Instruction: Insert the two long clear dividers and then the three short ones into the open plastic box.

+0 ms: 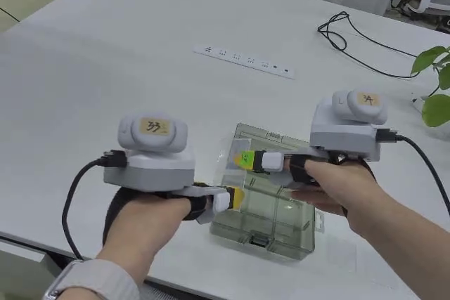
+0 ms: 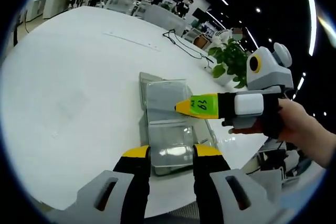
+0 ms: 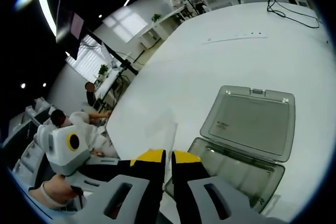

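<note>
The open clear plastic box (image 1: 267,238) lies near the table's front edge, its lid (image 1: 264,137) folded flat behind it. My left gripper (image 1: 233,199) is at the box's left end. In the left gripper view it (image 2: 172,152) is open, a yellow-tipped jaw on each side of the box's (image 2: 169,136) near end. My right gripper (image 1: 245,160) hovers over the box's back left corner. Its jaws (image 3: 167,157) are shut on a thin clear divider (image 3: 167,128) that sticks out ahead, left of the box (image 3: 239,157) and lid (image 3: 254,114). The right gripper (image 2: 184,107) also reaches in above the box.
A white power strip (image 1: 244,60) lies mid-table, with a black cable (image 1: 351,40) looped at the far right. A potted plant (image 1: 436,89) stands at the right edge. The table's front edge runs just below the box. People sit in the background (image 3: 60,119).
</note>
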### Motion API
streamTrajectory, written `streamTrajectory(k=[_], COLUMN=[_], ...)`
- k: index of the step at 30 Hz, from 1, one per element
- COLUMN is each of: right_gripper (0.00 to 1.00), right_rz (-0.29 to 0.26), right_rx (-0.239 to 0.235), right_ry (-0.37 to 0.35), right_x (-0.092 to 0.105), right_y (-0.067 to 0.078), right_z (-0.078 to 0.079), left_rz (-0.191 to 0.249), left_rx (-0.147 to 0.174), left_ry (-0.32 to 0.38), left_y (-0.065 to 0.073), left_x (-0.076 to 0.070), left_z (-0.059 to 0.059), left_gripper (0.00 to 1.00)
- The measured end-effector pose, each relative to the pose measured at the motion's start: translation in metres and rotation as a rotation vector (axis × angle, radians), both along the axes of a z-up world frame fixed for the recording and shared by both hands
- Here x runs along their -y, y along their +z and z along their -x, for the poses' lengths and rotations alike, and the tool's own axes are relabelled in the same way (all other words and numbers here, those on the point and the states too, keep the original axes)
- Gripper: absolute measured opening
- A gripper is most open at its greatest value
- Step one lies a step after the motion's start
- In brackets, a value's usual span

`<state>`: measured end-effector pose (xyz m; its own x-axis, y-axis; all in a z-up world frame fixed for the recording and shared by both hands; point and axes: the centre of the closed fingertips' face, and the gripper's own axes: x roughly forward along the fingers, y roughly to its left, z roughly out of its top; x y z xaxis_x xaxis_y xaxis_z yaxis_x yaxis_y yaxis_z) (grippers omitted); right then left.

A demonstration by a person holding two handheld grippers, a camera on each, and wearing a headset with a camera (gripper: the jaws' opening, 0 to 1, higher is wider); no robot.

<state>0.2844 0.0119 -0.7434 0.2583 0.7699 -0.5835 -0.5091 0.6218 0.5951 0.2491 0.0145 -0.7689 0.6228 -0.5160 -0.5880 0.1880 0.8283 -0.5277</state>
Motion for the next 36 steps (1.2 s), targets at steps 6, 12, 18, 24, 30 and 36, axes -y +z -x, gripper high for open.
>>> streamTrajectory(k=[6, 12, 18, 24, 30, 36], right_gripper=[0.04, 0.02, 0.02, 0.01, 0.02, 0.02], right_rz=[0.012, 0.007, 0.028, 0.061, 0.167, 0.263], right_rx=[0.003, -0.027, -0.034, -0.05, -0.083, -0.135], right_ry=[0.013, 0.017, 0.016, 0.007, -0.073, -0.148], right_x=[0.0, 0.0, 0.005, 0.015, 0.041, 0.062], right_y=[0.0, 0.004, 0.006, 0.007, 0.004, -0.001], right_z=[0.0, 0.001, -0.002, 0.0, -0.009, -0.009], left_rz=[0.017, 0.051, 0.045, -0.001, -0.075, -0.065], left_rx=[-0.002, -0.004, 0.036, 0.12, 0.245, 0.25], left_ry=[0.011, 0.021, 0.0, -0.061, -0.188, -0.237], left_y=[-0.001, 0.001, 0.006, 0.018, 0.024, 0.021], left_x=[0.002, 0.007, 0.013, 0.017, 0.011, 0.011], left_z=[-0.001, -0.002, -0.003, 0.001, 0.015, 0.029], left_gripper=[0.3, 0.3, 0.3, 0.43, 0.61, 0.61])
